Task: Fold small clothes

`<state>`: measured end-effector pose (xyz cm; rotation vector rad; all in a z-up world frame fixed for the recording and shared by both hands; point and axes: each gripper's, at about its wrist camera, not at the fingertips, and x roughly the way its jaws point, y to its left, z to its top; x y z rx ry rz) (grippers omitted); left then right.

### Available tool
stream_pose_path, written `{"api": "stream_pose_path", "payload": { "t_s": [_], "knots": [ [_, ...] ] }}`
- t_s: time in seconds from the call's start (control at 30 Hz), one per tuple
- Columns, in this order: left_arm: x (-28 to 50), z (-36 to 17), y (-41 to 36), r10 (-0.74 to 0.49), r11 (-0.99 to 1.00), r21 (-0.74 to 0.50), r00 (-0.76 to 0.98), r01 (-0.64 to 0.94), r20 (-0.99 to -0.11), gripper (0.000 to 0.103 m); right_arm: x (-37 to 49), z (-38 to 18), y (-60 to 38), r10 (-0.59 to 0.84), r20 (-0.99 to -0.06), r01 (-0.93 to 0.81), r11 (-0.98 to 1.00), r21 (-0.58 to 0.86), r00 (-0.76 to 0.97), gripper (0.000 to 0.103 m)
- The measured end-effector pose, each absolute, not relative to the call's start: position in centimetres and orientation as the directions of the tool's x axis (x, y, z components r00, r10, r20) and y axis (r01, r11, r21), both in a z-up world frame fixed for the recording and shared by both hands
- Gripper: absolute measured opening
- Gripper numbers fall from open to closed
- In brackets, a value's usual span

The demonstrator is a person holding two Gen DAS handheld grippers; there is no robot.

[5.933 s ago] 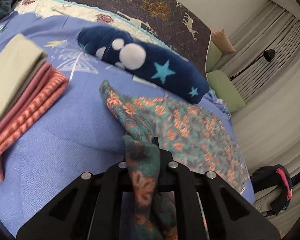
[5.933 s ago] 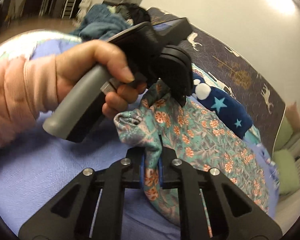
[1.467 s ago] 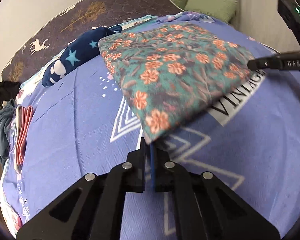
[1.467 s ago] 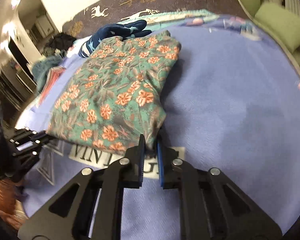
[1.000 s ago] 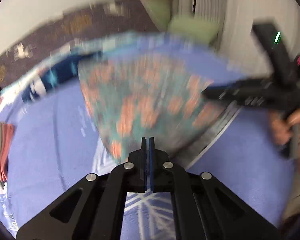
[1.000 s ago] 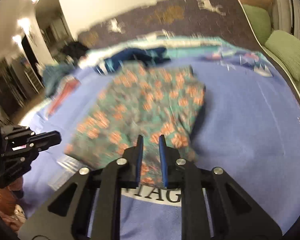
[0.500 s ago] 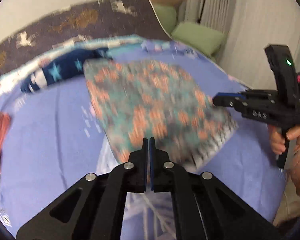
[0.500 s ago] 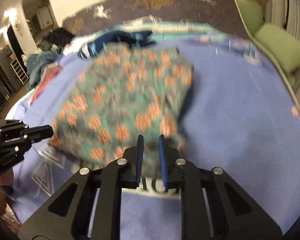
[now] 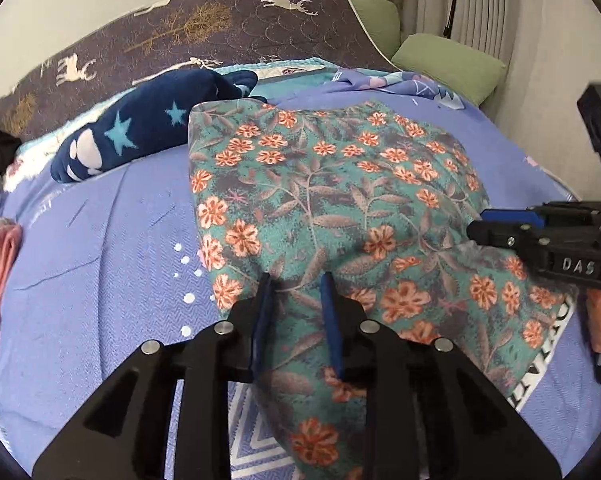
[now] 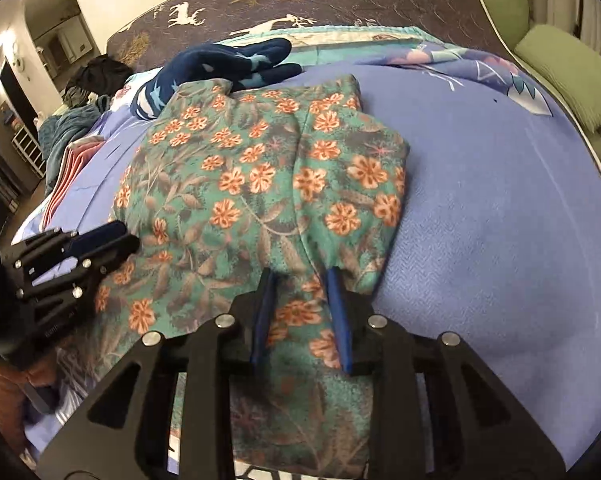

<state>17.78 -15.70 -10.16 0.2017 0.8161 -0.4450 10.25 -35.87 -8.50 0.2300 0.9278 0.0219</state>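
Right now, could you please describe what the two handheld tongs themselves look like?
Both tongs, left and right, share one build: matte black angular frames with cut-out openings, silver screw heads, and thin blue pads lining the fingers. The right one's body bears white "DAS" lettering.

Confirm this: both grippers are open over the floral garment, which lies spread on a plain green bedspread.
Not green. Both wrist views show the floral garment on a blue printed bedspread. The left gripper and right gripper are indeed open over it.
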Motion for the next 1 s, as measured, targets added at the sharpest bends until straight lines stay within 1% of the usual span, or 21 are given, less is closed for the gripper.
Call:
{"api": "stream_pose_path", "payload": {
  "t_s": [0.1, 0.13, 0.17, 0.2, 0.23, 0.27, 0.3, 0.33, 0.37, 0.47, 0.57, 0.63, 0.7, 0.83, 0.87, 0.9, 0.93, 0.97, 1.0],
  "knots": [
    [17.4, -9.4, -14.7, -0.336, 0.884, -0.031, 0.587, 0.467, -0.736, 0.028, 9.7, -7.8, -36.7, 0.157, -0.772, 0.091, 0.959, 0.267, 0.616, 0.030],
    [17.5, -9.1, -14.7, -0.341, 0.882, -0.036, 0.585, 0.470, -0.736, 0.029, 9.4, -7.6, -36.9, 0.164, -0.767, 0.098, 0.954, 0.283, 0.620, 0.032],
    [17.4, -8.5, -14.4, -0.346, 0.881, -0.039, 0.587, 0.471, -0.732, 0.034, 9.2, -6.9, -37.5, 0.156, -0.765, 0.113, 0.951, 0.286, 0.625, 0.039],
    [17.8, -8.1, -14.1, -0.344, 0.884, -0.035, 0.596, 0.467, -0.725, 0.045, 9.1, -6.3, -37.9, 0.137, -0.762, 0.122, 0.954, 0.274, 0.632, 0.044],
    [18.0, -7.6, -13.9, -0.335, 0.889, -0.022, 0.615, 0.458, -0.714, 0.054, 9.0, -5.8, -38.3, 0.119, -0.762, 0.128, 0.958, 0.256, 0.637, 0.046],
    [18.3, -7.0, -13.5, -0.315, 0.899, 0.002, 0.649, 0.439, -0.692, 0.074, 9.2, -5.6, -38.8, 0.107, -0.764, 0.133, 0.960, 0.245, 0.637, 0.049],
    [18.7, -6.7, -13.1, -0.301, 0.905, 0.017, 0.669, 0.425, -0.680, 0.083, 9.6, -5.5, -39.5, 0.111, -0.769, 0.134, 0.959, 0.248, 0.630, 0.052],
    [19.6, -6.5, -12.7, -0.285, 0.913, 0.028, 0.686, 0.406, -0.670, 0.083, 10.1, -5.6, -40.2, 0.136, -0.773, 0.126, 0.955, 0.269, 0.620, 0.054],
    [20.7, -6.7, -12.2, -0.282, 0.917, 0.016, 0.677, 0.399, -0.680, 0.083, 10.8, -6.0, -41.3, 0.179, -0.775, 0.128, 0.940, 0.318, 0.607, 0.055],
    [24.2, -7.7, -11.3, -0.279, 0.935, -0.055, 0.632, 0.351, -0.723, 0.083, 12.9, -7.2, -43.4, 0.250, -0.770, 0.160, 0.896, 0.413, 0.586, 0.056],
    [27.1, -8.9, -10.8, -0.345, 0.923, -0.160, 0.570, 0.350, -0.745, 0.083, 14.8, -7.9, -44.2, 0.299, -0.752, 0.137, 0.880, 0.456, 0.587, 0.060],
    [28.7, -9.6, -11.0, -0.395, 0.906, -0.219, 0.540, 0.362, -0.743, 0.079, 16.0, -8.2, -44.3, 0.343, -0.732, 0.101, 0.867, 0.488, 0.589, 0.064],
    [30.2, -10.2, -11.5, -0.425, 0.893, -0.250, 0.516, 0.374, -0.744, 0.070, 17.4, -8.5, -44.1, 0.400, -0.708, 0.042, 0.855, 0.517, 0.582, 0.070],
    [32.1, -10.5, -12.6, -0.417, 0.894, -0.225, 0.534, 0.389, -0.735, 0.060, 19.6, -8.7, -43.3, 0.445, -0.690, -0.049, 0.857, 0.512, 0.571, 0.073],
    [32.7, -10.6, -12.9, -0.416, 0.894, -0.222, 0.535, 0.390, -0.735, 0.056, 19.8, -8.7, -43.3, 0.449, -0.687, -0.062, 0.858, 0.510, 0.572, 0.073],
    [33.2, -10.6, -13.0, -0.417, 0.893, -0.221, 0.537, 0.391, -0.733, 0.049, 20.4, -8.8, -43.1, 0.449, -0.684, -0.076, 0.862, 0.502, 0.575, 0.073],
    [33.6, -10.6, -13.2, -0.419, 0.893, -0.223, 0.538, 0.392, -0.732, 0.044, 20.6, -8.8, -43.0, 0.444, -0.683, -0.081, 0.865, 0.494, 0.580, 0.071],
    [34.0, -10.5, -13.3, -0.419, 0.893, -0.226, 0.538, 0.389, -0.732, 0.031, 20.9, -8.8, -42.6, 0.427, -0.684, -0.090, 0.878, 0.470, 0.592, 0.057],
    [34.2, -10.4, -13.3, -0.424, 0.893, -0.233, 0.542, 0.385, -0.726, 0.018, 21.1, -8.9, -42.2, 0.417, -0.690, -0.099, 0.887, 0.451, 0.592, 0.035]
  ]
}}
